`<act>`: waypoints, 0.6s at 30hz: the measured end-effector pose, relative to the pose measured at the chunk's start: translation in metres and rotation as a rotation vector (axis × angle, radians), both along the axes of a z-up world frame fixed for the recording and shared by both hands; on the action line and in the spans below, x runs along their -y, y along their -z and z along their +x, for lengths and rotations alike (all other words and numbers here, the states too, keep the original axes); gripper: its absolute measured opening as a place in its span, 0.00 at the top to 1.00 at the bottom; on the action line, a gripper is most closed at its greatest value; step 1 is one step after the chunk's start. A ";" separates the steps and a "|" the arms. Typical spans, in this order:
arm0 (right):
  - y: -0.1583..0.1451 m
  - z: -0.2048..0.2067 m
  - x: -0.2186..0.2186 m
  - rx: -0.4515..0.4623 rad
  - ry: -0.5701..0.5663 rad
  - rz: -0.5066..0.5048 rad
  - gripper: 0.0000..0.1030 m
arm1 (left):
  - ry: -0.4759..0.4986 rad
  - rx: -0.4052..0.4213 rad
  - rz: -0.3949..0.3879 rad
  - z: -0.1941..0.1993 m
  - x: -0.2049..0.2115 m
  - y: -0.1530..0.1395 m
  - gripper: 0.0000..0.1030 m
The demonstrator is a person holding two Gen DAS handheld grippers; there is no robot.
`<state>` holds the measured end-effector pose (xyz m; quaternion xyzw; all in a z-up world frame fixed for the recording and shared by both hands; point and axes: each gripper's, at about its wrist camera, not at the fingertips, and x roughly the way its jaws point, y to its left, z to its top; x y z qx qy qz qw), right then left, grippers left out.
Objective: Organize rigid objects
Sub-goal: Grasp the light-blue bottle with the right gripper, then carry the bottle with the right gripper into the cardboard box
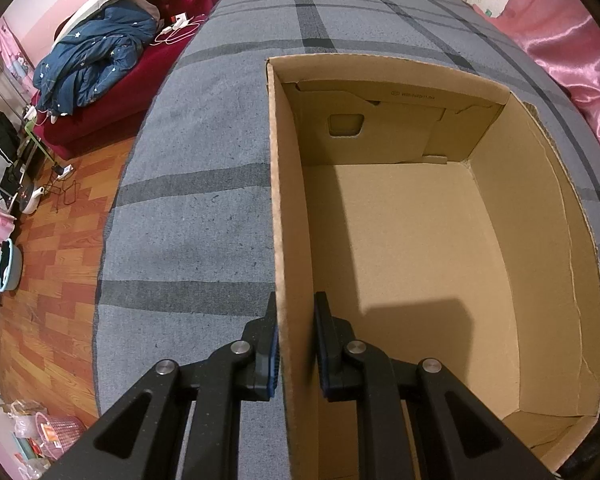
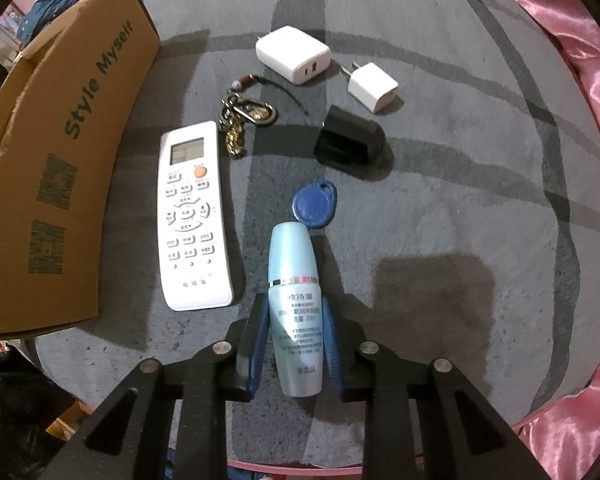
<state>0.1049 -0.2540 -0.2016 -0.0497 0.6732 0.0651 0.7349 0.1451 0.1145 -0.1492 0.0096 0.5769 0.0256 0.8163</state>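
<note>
In the left wrist view, the left gripper (image 1: 296,340) is clamped on the near side wall of the open cardboard box (image 1: 540,240), which sits on the grey plaid blanket (image 1: 188,208); only this view shows the box's bare inside. In the right wrist view, the right gripper (image 2: 294,336) pinches the pale blue bottle (image 2: 294,304) (lying on the blanket), beside a white remote (image 2: 192,216), blue key tag (image 2: 314,204), keychain (image 2: 244,116), black adapter (image 2: 350,140) and two white chargers (image 2: 294,54).

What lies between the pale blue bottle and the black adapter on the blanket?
In the right wrist view, a blue key fob lies between the pale blue bottle and the black adapter, touching the bottle's cap.
</note>
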 end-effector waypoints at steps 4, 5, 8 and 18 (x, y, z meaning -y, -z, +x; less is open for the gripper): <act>-0.018 0.002 -0.004 0.033 -0.007 0.008 0.73 | -0.001 0.000 -0.002 0.000 0.000 0.000 0.85; -0.020 0.002 -0.007 0.044 -0.009 0.007 0.73 | 0.000 0.000 -0.001 0.000 0.000 0.000 0.85; -0.035 0.003 -0.009 0.077 -0.009 0.009 0.73 | 0.002 0.001 0.005 0.000 0.000 0.000 0.85; -0.076 0.002 -0.012 0.170 -0.019 0.014 0.73 | 0.002 0.001 0.007 0.000 -0.001 0.000 0.85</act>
